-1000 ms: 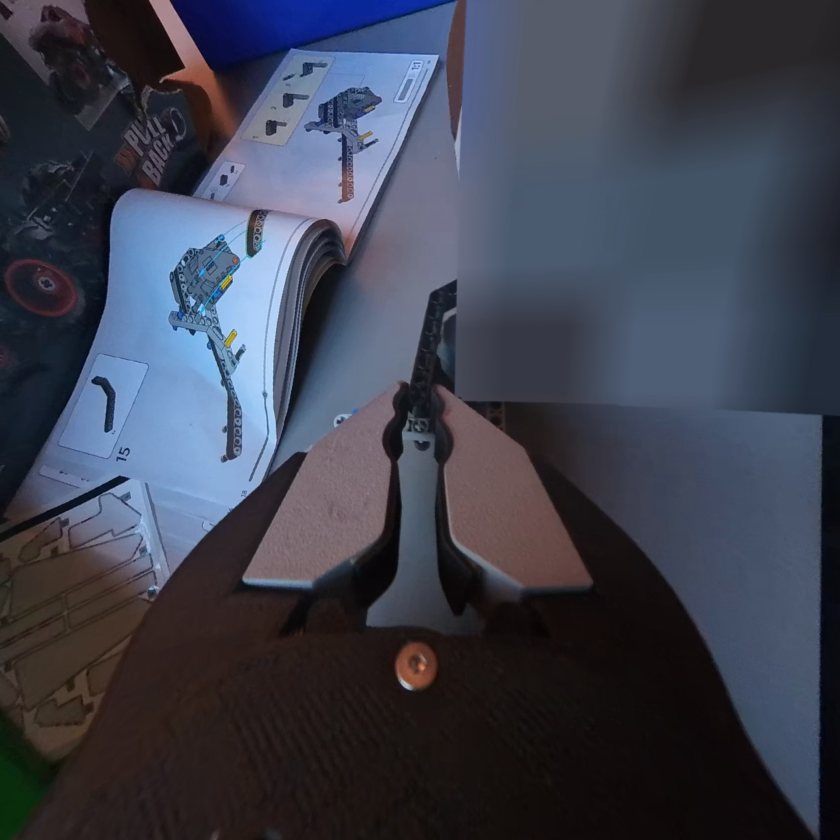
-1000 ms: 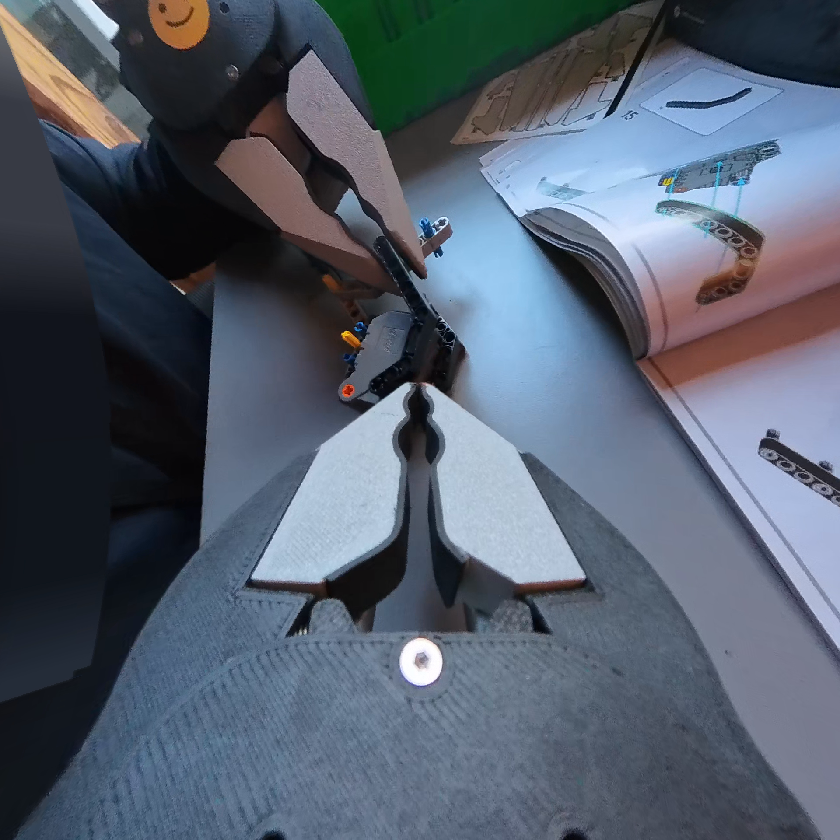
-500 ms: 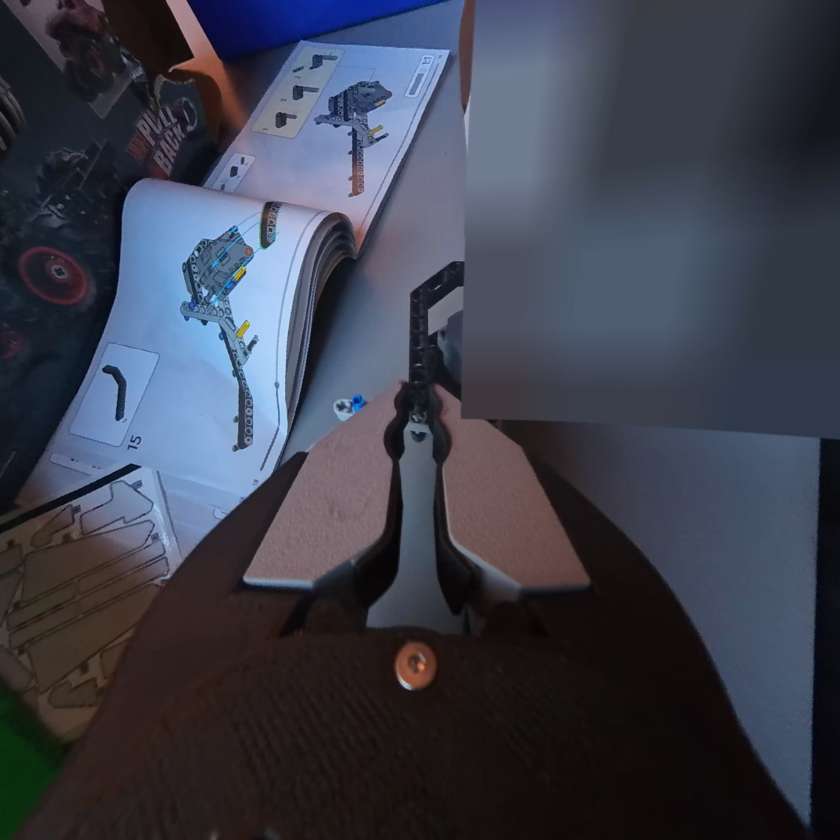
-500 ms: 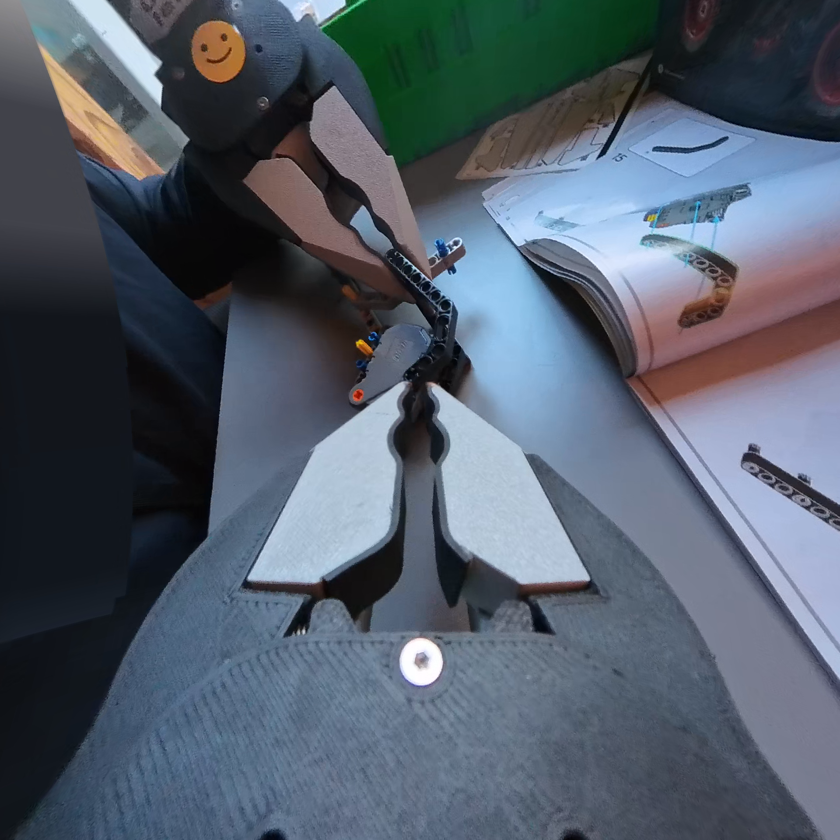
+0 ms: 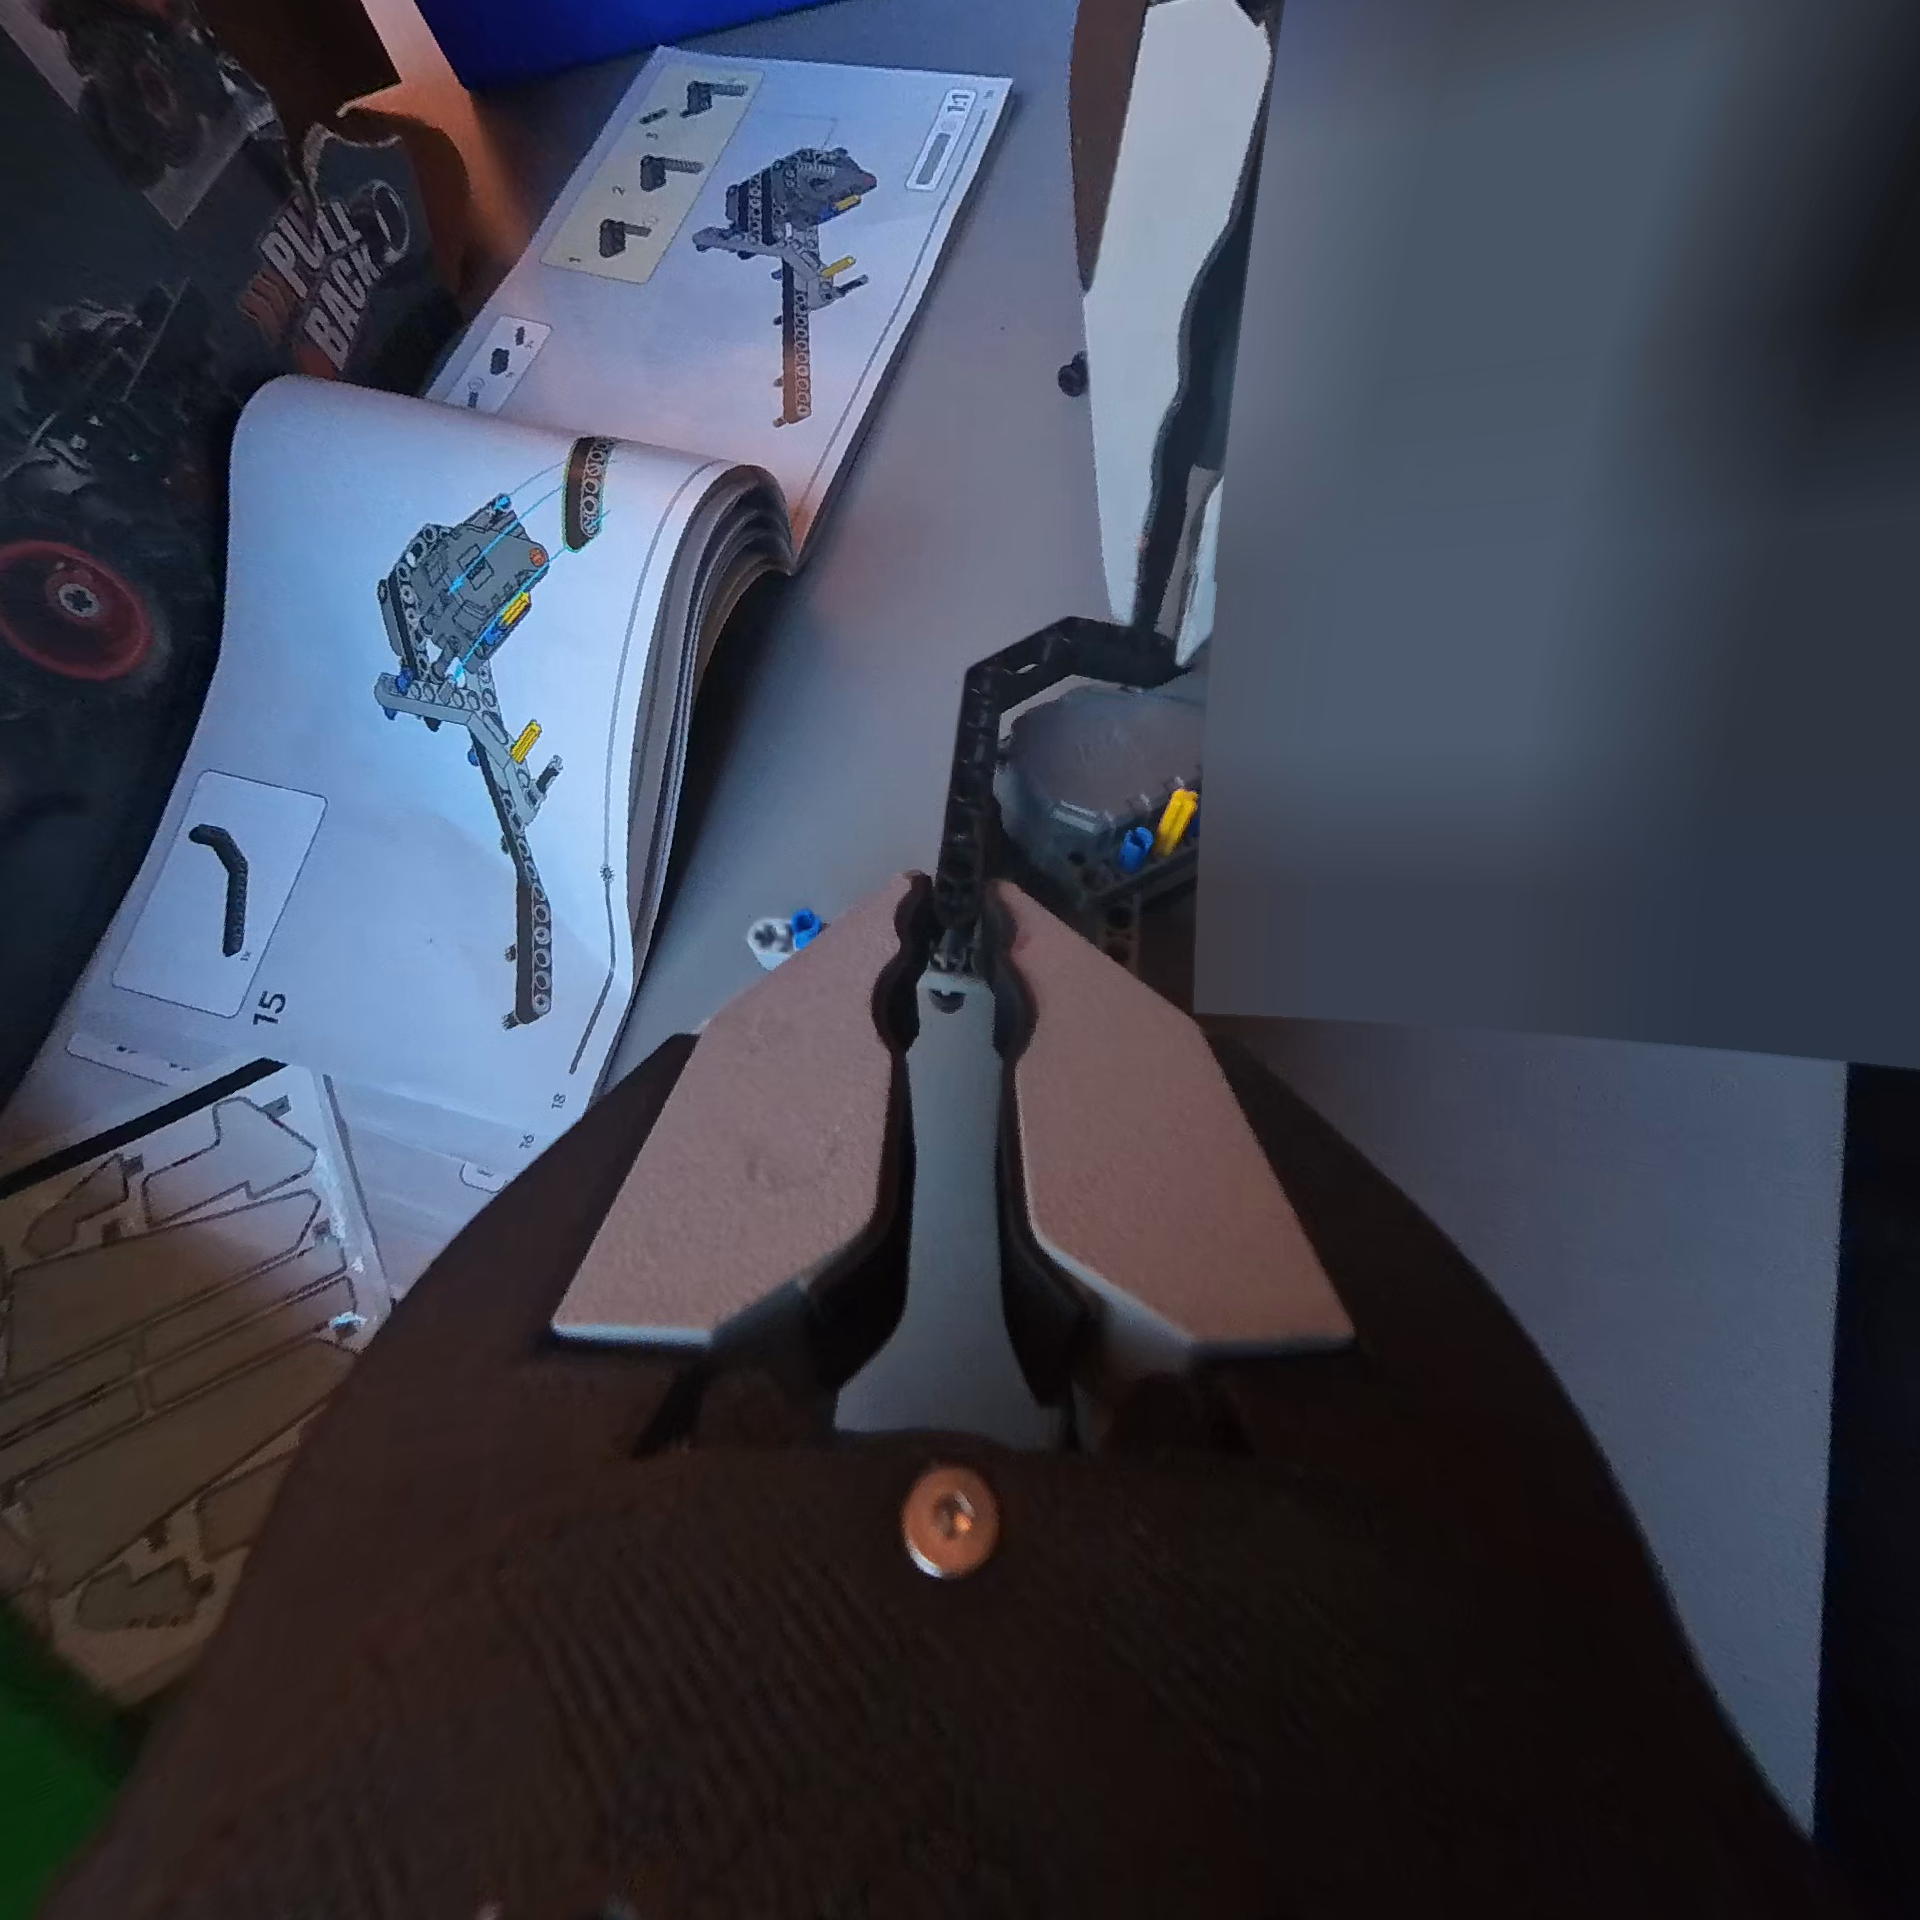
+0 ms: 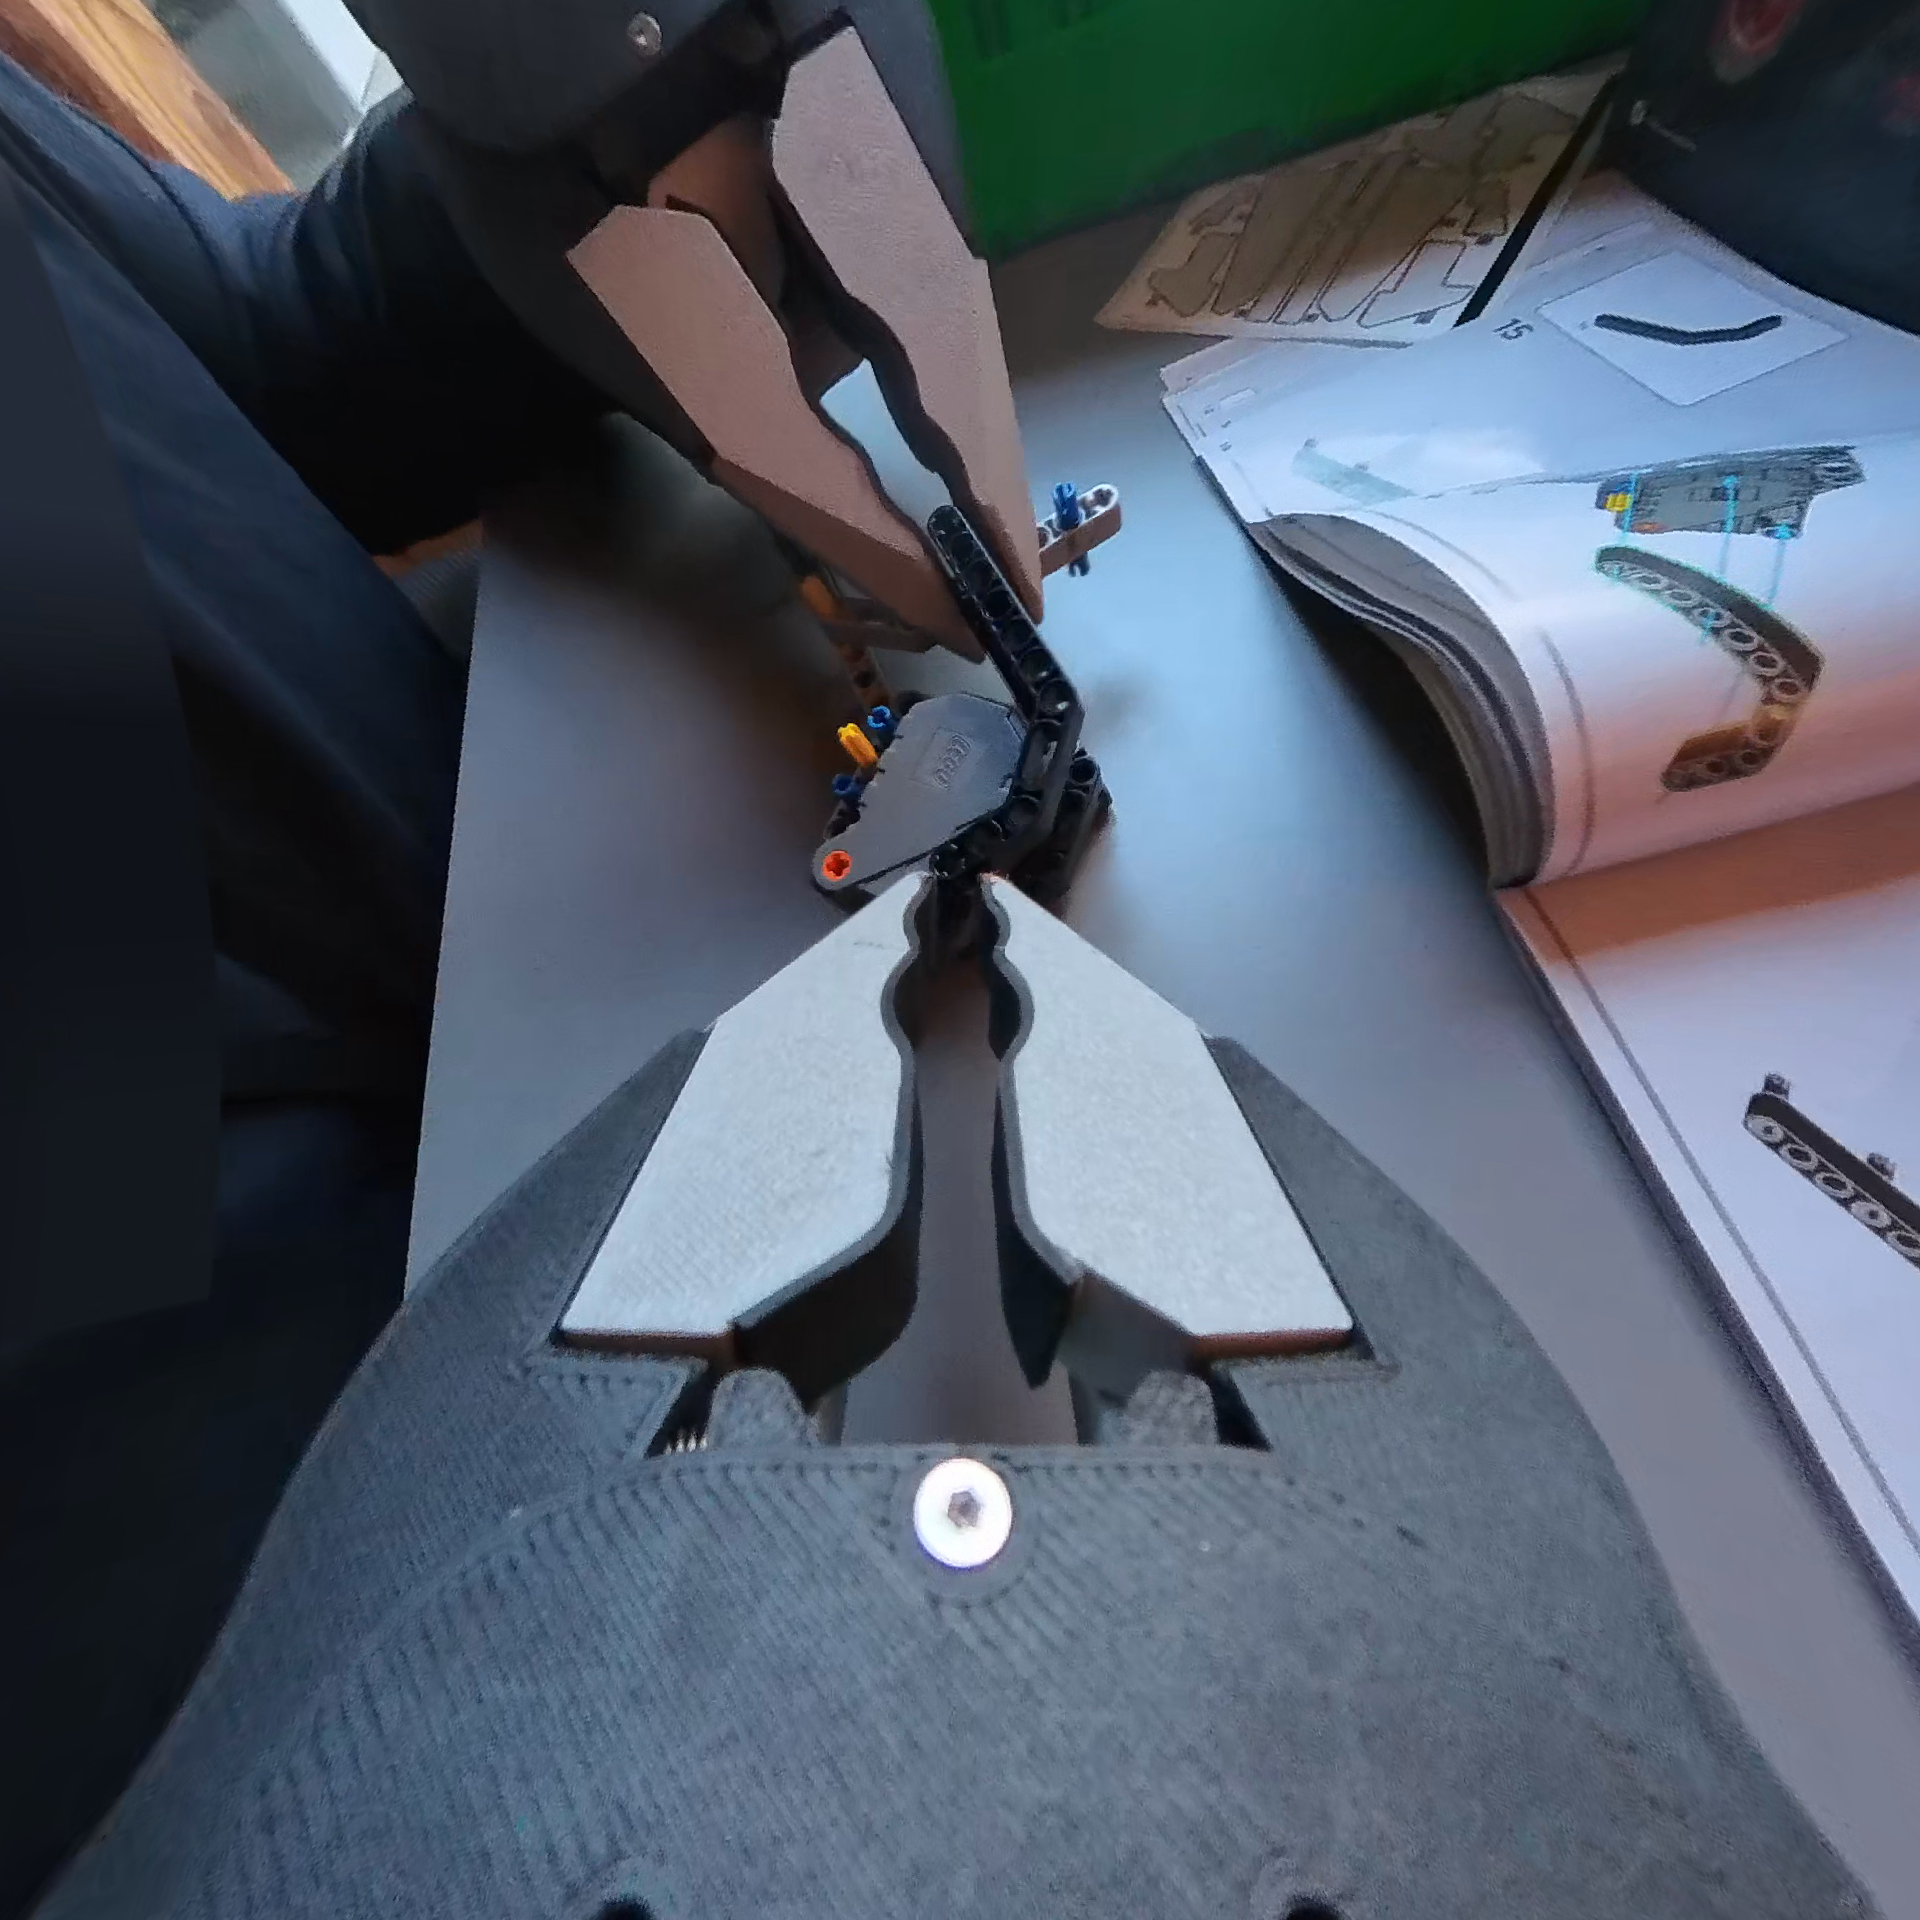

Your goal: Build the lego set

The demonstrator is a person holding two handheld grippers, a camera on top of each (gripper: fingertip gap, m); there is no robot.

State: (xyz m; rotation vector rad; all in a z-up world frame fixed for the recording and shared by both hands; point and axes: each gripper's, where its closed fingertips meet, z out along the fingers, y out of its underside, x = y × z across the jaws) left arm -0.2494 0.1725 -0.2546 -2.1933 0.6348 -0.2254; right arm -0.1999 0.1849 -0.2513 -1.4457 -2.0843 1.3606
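Note:
A black bent beam (image 6: 1023,665) runs from my left gripper to a grey lego assembly (image 6: 935,774) with an orange pin, lying on the grey table (image 6: 644,987). My left gripper (image 5: 951,914) is shut on the beam's (image 5: 977,758) upper end; it also shows in the right wrist view (image 6: 987,592). The beam's lower arm lies along the assembly's edge. My right gripper (image 6: 954,896) is shut on a black part at the assembly's near end, where the beam ends. In the left wrist view the right gripper (image 5: 1153,613) meets the beam's far end beside the assembly (image 5: 1091,769).
An open instruction booklet (image 5: 416,727) (image 6: 1558,623) lies beside the work spot. A small grey piece with a blue pin (image 6: 1081,520) (image 5: 784,932) sits by the left gripper. A sticker sheet (image 6: 1351,260), a green box (image 6: 1195,104) and the set's box (image 5: 104,416) stand farther off.
The left gripper swung the bent beam round and brought its lower arm down along the assembly's edge. The two grippers have come closer together.

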